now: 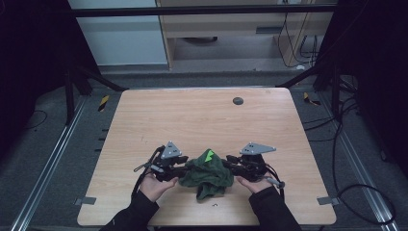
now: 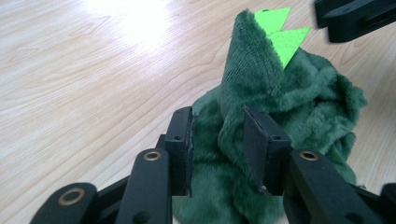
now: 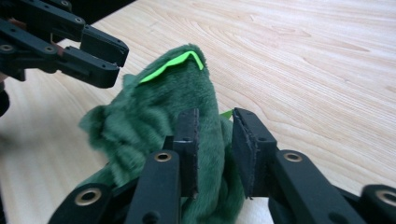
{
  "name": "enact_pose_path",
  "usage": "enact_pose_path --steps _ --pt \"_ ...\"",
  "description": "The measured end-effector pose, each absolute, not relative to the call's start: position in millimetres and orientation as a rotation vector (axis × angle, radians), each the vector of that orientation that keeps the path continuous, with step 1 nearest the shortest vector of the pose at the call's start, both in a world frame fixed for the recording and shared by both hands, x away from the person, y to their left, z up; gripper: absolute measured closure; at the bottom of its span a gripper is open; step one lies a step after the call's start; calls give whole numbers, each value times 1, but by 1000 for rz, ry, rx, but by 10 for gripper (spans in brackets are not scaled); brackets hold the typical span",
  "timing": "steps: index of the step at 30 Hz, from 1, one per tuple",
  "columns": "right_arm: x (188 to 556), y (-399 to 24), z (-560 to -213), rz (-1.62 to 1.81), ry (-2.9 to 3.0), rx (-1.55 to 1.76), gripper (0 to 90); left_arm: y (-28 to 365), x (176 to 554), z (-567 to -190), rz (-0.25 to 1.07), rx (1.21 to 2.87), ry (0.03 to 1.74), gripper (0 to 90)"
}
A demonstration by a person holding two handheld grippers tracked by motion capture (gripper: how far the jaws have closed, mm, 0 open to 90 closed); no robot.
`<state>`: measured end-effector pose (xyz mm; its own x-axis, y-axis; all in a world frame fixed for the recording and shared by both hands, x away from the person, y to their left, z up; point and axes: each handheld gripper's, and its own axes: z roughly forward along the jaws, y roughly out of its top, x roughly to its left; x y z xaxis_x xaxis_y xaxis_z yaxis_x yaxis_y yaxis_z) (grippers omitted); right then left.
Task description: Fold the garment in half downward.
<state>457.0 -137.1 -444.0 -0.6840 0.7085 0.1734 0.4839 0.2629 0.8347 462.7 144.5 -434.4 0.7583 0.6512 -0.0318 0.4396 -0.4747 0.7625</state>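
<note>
A dark green plush cloth with bright green felt spikes lies crumpled near the front edge of the wooden table. My left gripper sits at its left side and my right gripper at its right. In the left gripper view a raised fold of the cloth stands between the parted jaws of the left gripper. In the right gripper view the cloth also rises between the jaws of the right gripper, which stand apart. Neither pair of pads visibly squeezes it.
A small black round disc sits in the table top near the far edge. Grey floor, metal rails and loose cables surround the table. The other gripper appears at the top right of the left gripper view and at the top left of the right gripper view.
</note>
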Motion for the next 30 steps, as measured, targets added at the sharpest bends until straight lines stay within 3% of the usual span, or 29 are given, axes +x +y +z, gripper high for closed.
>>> enact_pose_path --steps 8,15,30 --pt "472 -126 -460 1358 2363 1139 706 135 468 -452 337 2215 792 660" --pt "470 -121 -466 1330 2428 1126 887 135 467 -459 305 2219 807 876" --pt "444 -127 -448 1428 2430 1024 891 143 421 -441 266 2211 714 886"
